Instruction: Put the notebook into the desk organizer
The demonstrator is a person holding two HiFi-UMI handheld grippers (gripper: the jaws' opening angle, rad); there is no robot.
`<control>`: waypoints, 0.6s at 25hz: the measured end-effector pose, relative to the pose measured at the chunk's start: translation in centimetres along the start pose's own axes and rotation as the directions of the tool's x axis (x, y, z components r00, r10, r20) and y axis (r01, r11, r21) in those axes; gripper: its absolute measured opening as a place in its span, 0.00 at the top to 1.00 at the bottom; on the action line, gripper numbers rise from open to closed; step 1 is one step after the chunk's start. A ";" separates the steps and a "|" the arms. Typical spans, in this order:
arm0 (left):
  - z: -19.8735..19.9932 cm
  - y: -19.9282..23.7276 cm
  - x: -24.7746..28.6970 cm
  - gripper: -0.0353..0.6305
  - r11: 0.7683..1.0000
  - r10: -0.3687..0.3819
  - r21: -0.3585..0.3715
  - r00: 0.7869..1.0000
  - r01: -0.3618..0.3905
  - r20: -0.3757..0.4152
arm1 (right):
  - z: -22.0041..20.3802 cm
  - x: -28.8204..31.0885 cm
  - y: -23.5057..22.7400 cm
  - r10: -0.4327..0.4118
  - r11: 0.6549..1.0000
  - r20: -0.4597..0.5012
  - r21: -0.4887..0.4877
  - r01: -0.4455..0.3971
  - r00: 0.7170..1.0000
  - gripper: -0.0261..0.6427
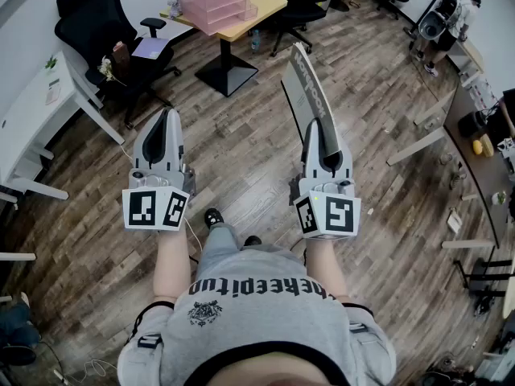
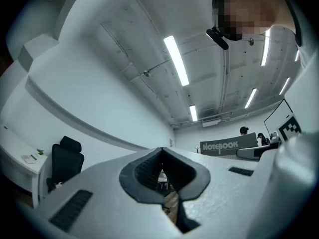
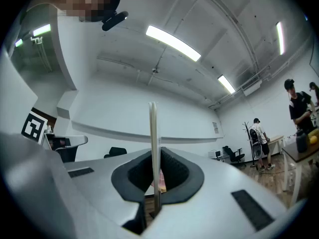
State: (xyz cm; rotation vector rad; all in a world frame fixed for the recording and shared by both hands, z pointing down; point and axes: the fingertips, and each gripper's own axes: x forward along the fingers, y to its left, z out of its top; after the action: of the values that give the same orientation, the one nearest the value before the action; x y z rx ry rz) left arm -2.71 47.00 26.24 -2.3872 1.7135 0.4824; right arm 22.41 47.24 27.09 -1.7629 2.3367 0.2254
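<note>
My right gripper (image 1: 320, 131) is shut on a thin grey notebook (image 1: 306, 92) and holds it upright on edge, above the wooden floor. In the right gripper view the notebook (image 3: 154, 148) shows as a narrow vertical strip pinched between the two pads. My left gripper (image 1: 164, 129) hangs to the left of it, shut with nothing between its jaws. In the left gripper view the notebook's cover (image 2: 228, 146) with white lettering appears at the right. The pink clear desk organizer (image 1: 215, 1) stands on a yellow table (image 1: 261, 10) ahead, well beyond both grippers.
A black office chair (image 1: 100, 26) and a white desk (image 1: 36, 107) stand at the left. A person (image 1: 451, 14) stands at the far right beside more desks (image 1: 475, 147). Open wooden floor (image 1: 241, 159) lies between me and the yellow table.
</note>
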 end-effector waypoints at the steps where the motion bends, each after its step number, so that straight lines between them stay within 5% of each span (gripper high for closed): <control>1: 0.0 -0.1 -0.2 0.94 1.000 0.000 0.000 1.000 0.000 -0.001 | 0.0 -0.2 0.0 -0.001 1.000 -0.002 0.000 0.001 1.000 0.95; 15: 0.2 -1.6 -1.2 0.94 1.000 -0.005 -0.005 1.000 0.005 -0.002 | 0.4 -2.1 -0.3 -0.006 1.000 0.003 0.002 0.006 1.000 0.95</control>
State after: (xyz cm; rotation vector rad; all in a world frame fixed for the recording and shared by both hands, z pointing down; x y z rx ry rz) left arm -1.61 48.61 26.43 -2.3955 1.7091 0.4852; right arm 23.32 49.20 27.24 -1.7669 2.3289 0.2236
